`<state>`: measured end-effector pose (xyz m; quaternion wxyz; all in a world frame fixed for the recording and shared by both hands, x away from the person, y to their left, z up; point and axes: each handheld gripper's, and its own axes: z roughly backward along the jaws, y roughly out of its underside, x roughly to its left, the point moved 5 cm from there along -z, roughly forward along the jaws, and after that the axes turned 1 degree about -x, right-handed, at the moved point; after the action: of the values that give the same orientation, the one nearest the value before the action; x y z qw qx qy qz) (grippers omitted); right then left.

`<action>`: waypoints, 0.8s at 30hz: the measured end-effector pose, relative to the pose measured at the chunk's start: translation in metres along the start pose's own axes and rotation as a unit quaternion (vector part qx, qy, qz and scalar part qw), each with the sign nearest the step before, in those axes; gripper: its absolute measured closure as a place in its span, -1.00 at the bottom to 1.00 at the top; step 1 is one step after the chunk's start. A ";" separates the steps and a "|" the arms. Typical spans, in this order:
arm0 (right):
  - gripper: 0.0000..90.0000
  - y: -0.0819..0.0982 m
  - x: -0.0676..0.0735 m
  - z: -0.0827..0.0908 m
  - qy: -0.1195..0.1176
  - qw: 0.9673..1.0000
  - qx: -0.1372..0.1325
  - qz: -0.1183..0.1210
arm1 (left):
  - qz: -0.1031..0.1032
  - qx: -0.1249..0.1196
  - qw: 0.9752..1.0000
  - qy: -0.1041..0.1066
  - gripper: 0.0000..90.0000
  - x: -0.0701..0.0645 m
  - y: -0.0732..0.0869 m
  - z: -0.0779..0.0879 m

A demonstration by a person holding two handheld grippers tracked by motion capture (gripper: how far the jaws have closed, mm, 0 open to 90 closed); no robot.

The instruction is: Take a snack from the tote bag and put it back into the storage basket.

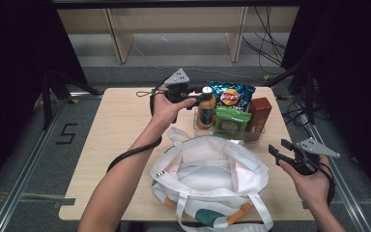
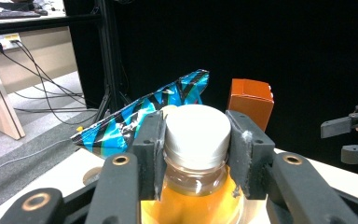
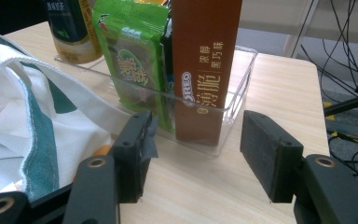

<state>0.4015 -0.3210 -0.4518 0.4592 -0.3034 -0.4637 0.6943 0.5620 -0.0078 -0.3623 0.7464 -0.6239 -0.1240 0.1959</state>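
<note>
A bottle of orange drink [image 1: 206, 112] with a white cap [image 2: 196, 130] stands in a clear tray [image 1: 258, 136] at the back of the table. My left gripper [image 1: 202, 92] is shut on that cap, its pads [image 2: 150, 140] pressed against both sides. Behind the bottle lean a blue chips bag [image 2: 140, 119] and a brown biscuit box [image 2: 251, 100]. A green snack packet [image 3: 135, 56] stands in the tray beside the box [image 3: 205, 60]. My right gripper [image 1: 279, 151] is held open near the table's right edge, its jaws [image 3: 196, 154] pointing at the tray with nothing between them.
A white tote bag [image 1: 207, 174] with green and orange print lies open at the front middle of the table, its handles spread. Bare wooden tabletop [image 1: 121, 130] lies to the left. Cables and stand legs [image 1: 290, 77] run across the floor behind.
</note>
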 end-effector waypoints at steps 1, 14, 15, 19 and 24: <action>0.00 0.000 0.000 0.000 0.000 1.000 0.002 0.000 | 0.000 0.000 1.000 0.000 0.31 0.000 0.000 0.000; 0.00 0.001 -0.001 0.000 0.001 1.000 0.004 0.008 | 0.000 0.005 1.000 -0.006 0.31 0.003 0.003 -0.005; 0.00 0.001 0.000 0.000 -0.002 1.000 0.004 0.006 | 0.000 0.006 1.000 -0.006 0.31 0.004 0.004 -0.005; 0.00 0.002 0.000 -0.001 -0.005 1.000 0.007 0.010 | 0.005 0.006 1.000 -0.009 0.31 0.005 0.007 -0.005; 0.00 0.001 -0.001 -0.001 -0.003 1.000 0.004 0.012 | 0.007 0.010 1.000 -0.008 0.31 0.006 0.012 -0.006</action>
<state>0.4025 -0.3212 -0.4535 0.4507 -0.3053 -0.4580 0.7027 0.5687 -0.0085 -0.3753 0.7500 -0.6158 -0.1242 0.2073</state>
